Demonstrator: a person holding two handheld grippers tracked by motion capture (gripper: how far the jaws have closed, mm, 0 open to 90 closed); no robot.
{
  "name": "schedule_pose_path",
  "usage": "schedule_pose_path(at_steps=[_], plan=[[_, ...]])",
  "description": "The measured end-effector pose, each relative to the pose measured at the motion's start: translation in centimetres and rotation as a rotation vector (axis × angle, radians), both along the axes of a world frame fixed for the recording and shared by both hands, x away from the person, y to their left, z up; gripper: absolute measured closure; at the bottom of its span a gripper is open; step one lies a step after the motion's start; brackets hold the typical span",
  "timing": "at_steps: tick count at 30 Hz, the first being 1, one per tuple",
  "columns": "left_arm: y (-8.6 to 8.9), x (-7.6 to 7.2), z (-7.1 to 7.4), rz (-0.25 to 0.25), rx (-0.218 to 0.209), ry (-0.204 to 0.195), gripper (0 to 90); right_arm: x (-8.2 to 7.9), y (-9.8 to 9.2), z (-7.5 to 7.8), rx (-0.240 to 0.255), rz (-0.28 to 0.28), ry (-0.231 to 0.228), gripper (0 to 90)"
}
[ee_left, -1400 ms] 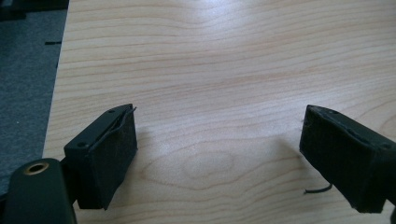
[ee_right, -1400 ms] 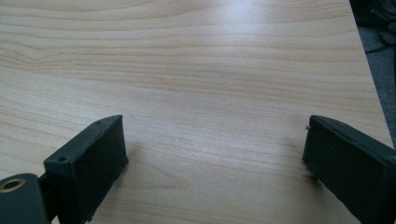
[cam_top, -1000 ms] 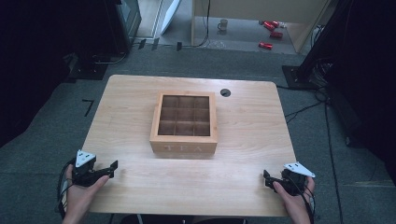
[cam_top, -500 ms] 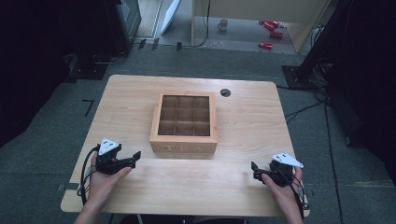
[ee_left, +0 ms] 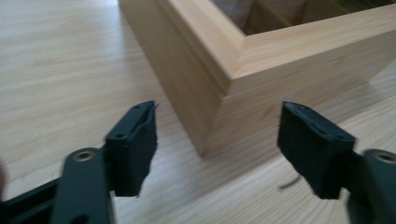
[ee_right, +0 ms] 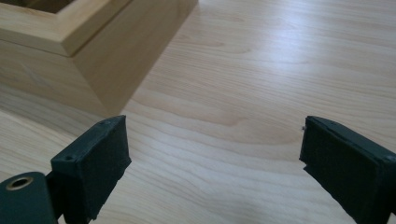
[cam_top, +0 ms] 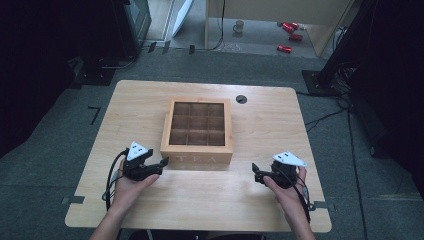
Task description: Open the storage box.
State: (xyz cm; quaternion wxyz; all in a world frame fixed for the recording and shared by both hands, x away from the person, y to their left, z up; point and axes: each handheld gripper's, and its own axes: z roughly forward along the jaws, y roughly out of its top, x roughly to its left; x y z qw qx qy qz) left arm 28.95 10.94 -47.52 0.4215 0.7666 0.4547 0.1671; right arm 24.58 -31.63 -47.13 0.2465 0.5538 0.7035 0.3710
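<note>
- Pale wood-grain counter (cam_top: 150, 100), rounded corners, small dark round hole (cam_top: 241, 99) nr far edge.
- Square wooden box (cam_top: 197, 131), open top, split into nine compartments, sits mid-counter; "TEA" lettered on near face.
- Left gripper (cam_top: 161, 162): matte black blocky jaws wide apart, holding nothing, just beside box's near-left corner.
- Right gripper (cam_top: 256, 172): jaws wide apart, nothing betw. them, over bare counter right of box's near-right corner.
</note>
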Motion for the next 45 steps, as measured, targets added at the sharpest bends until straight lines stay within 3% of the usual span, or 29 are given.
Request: schedule_pose_path(at_steps=[1,6,10,23,35,39,45], plan=[[-0.2,0.1,0.0,-0.004,-0.008,-0.002,40.0,0.4,0.7,0.1,-0.001,0.014,-0.002,7.9],[-0.2,0.4,0.2,0.001,-0.053,-0.002,48.8,1.1,2.0,0.5,0.002,0.037,-0.015,7.9],[-0.2,0.4,0.1,-0.024,-0.077,0.002,57.5,1.7,3.4,1.0,0.0,0.061,-0.022,7.9],[0.0,0.5,0.0,-0.028,-0.079,0.009,58.2,3.1,5.4,1.7,0.008,0.095,-0.029,7.9],[0.3,0.4,0.5,-0.034,-0.105,-0.005,61.1,3.8,7.0,2.1,0.018,0.134,-0.036,8.0],[0.7,0.4,1.1,-0.013,-0.15,-0.024,69.6,3.9,7.4,2.3,0.019,0.146,-0.04,7.9],[0.7,0.3,0.5,-0.04,-0.133,-0.001,62.5,3.9,7.5,2.3,0.01,0.155,-0.04,7.9]])
